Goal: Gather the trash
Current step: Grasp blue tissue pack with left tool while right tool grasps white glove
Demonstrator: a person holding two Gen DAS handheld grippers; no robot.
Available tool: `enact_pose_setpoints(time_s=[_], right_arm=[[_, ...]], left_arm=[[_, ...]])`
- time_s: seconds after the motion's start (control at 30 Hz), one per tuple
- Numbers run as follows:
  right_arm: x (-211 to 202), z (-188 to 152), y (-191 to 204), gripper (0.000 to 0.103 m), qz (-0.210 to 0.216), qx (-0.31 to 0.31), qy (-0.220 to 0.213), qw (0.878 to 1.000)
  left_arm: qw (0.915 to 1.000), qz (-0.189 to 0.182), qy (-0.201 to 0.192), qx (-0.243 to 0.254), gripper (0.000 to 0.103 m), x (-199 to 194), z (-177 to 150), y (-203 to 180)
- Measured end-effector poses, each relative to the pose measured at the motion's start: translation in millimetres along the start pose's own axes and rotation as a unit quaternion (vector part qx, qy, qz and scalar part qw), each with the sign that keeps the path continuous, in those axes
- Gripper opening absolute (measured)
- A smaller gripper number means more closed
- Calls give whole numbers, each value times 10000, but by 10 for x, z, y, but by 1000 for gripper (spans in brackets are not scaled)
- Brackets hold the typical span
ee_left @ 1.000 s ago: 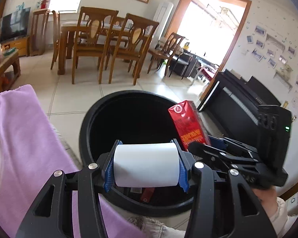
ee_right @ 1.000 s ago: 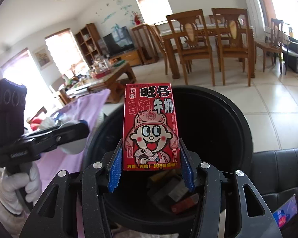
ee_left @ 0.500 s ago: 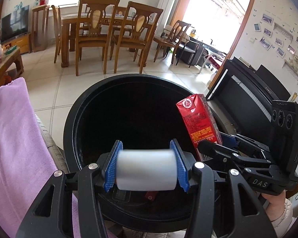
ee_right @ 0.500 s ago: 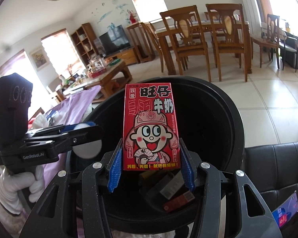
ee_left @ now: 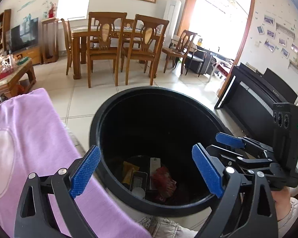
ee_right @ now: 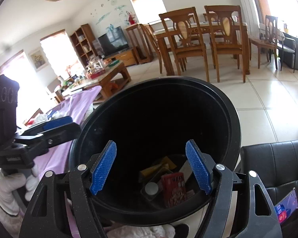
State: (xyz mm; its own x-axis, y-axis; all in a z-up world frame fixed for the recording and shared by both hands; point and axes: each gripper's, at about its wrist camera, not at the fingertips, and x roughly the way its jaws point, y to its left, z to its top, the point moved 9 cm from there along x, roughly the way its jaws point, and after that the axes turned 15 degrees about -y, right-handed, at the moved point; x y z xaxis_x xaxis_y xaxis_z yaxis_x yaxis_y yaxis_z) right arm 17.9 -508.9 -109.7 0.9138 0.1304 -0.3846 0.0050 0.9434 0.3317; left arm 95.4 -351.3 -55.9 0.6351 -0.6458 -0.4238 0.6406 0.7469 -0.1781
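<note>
A black round bin (ee_left: 101,119) (ee_right: 234,119) stands right in front of both grippers. My left gripper (ee_left: 146,170) is open and empty over its near rim. My right gripper (ee_right: 151,168) is open and empty over the bin too; it shows at the right of the left wrist view (ee_left: 230,140). At the bin's bottom lie the red milk carton (ee_right: 173,188) (ee_left: 163,180), the white cup (ee_right: 151,188) (ee_left: 138,192), a yellow wrapper (ee_right: 159,165) (ee_left: 129,171) and other packets.
A purple cloth (ee_left: 29,138) covers the seat at the left. A black leather seat (ee_right: 274,164) with a phone (ee_right: 287,206) is at the right. A black piano (ee_left: 258,95), wooden dining chairs (ee_left: 105,47) and a coffee table (ee_right: 107,75) stand beyond on the tiled floor.
Both grippers opened. The white cup left the left gripper and the red milk carton left the right gripper; both now lie at the bottom of the bin.
</note>
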Motion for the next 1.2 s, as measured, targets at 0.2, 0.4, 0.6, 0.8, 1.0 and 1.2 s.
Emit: enact_pose_setpoints(time_s=[0.2,0.4,0.6,0.8,1.0,1.2], right_arm=[[53,4,296,85,126,-123,41,9998],[187,35,836,85,403,-363,99,9985],[440,-50,1597,85,797,-642,285,9943],[803,-108,2456,85,1302,-805,467,9871],[1300,-205,3364,85,1666,-959,701,9788],[1799,-257,3914,85,1620,-1182,813,9763]], left_arm=[[9990,207,-324,-238,96,-355,59,309],[9954,568,-610,-475,96,-783,65,756],[9850,1405,-740,-683,96,-1375,-88,1523],[9645,2441,-395,-925,96,-1808,-424,2474],[9704,2089,102,-1207,95,-1694,-604,2681],[9737,2024,406,-965,69,-1518,-715,2753]])
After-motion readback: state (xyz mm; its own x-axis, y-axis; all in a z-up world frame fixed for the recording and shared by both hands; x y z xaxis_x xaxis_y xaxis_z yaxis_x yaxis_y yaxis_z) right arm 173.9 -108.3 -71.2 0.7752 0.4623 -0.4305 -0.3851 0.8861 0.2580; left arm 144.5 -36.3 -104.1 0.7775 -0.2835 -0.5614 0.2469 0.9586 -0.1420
